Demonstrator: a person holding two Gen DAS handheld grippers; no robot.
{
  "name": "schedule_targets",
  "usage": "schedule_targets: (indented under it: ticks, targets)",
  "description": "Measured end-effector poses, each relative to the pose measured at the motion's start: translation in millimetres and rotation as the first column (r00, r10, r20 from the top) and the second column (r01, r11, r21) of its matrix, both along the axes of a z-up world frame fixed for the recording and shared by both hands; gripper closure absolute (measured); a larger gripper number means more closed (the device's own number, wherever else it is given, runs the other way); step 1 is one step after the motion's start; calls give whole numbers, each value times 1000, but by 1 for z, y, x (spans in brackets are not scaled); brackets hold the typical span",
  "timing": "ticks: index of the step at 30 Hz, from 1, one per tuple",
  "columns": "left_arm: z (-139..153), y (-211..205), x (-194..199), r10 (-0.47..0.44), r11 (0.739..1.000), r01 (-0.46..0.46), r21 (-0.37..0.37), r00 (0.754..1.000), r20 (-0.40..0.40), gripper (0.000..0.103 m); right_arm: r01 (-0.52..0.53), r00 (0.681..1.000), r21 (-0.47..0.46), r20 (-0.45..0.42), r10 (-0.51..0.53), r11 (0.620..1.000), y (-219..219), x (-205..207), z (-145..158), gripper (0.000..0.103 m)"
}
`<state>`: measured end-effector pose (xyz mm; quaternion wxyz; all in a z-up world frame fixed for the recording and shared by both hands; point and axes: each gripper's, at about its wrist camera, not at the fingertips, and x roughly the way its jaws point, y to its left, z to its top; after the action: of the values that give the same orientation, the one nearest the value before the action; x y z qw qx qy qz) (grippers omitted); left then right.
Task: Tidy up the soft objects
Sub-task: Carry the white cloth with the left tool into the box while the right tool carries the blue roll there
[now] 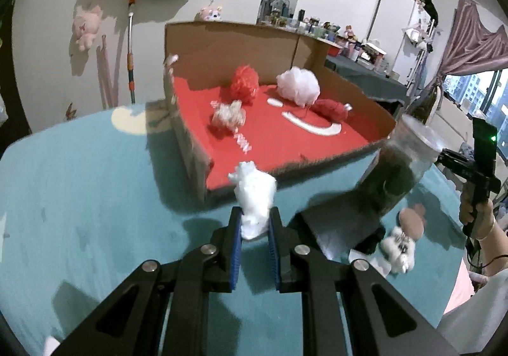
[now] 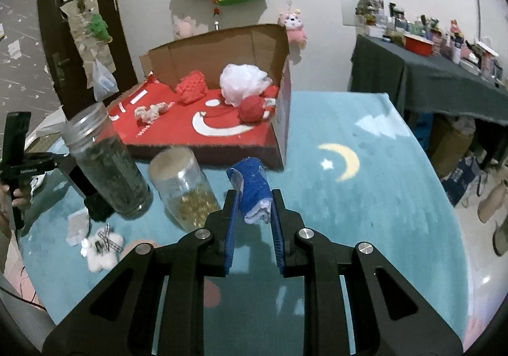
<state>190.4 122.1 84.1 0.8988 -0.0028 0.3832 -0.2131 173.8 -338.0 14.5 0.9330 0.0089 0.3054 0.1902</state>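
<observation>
Both soft things are mid-carry: left tongs (image 1: 255,230) clamp a white fluffy wad (image 1: 254,197), right tongs (image 2: 254,213) a rolled blue cloth (image 2: 254,194), just short of the red-lined cardboard box (image 1: 190,146). Next, I'd judge, lift over its low front edge, then let go.

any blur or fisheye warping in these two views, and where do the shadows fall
Left wrist view: strong fisheye bending with dark corners; the tall clear jar of dark contents is smeared by blur, and the white fluffy wad in the left gripper is soft-edged. Right wrist view: sharper; the rolled blue cloth in the right gripper reads clearly, and the cardboard box shadows the teal cloth-covered table.
</observation>
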Motion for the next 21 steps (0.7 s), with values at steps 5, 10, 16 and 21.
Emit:
schedule_targets:
  ticks: [5, 10, 16, 21]
  targets:
    - [16, -13, 18, -24, 1000, 24, -6, 1000, 5, 87, -26, 999, 9, 19, 25, 1000, 3, 16, 13, 84]
    - [21, -32, 46, -11, 999, 13, 42, 999, -42, 87, -72, 997, -18, 17, 72, 997, 21, 44, 28, 84]
    - [12, -50, 78, 19, 993, -6, 119, 994, -105, 87, -106, 994, -129, -47, 101, 986, 54, 84, 26, 84]
    - [-6, -55, 103, 52, 987, -21, 157, 979, -197, 87, -134, 985, -236, -137, 104, 962, 81, 112, 14, 84]
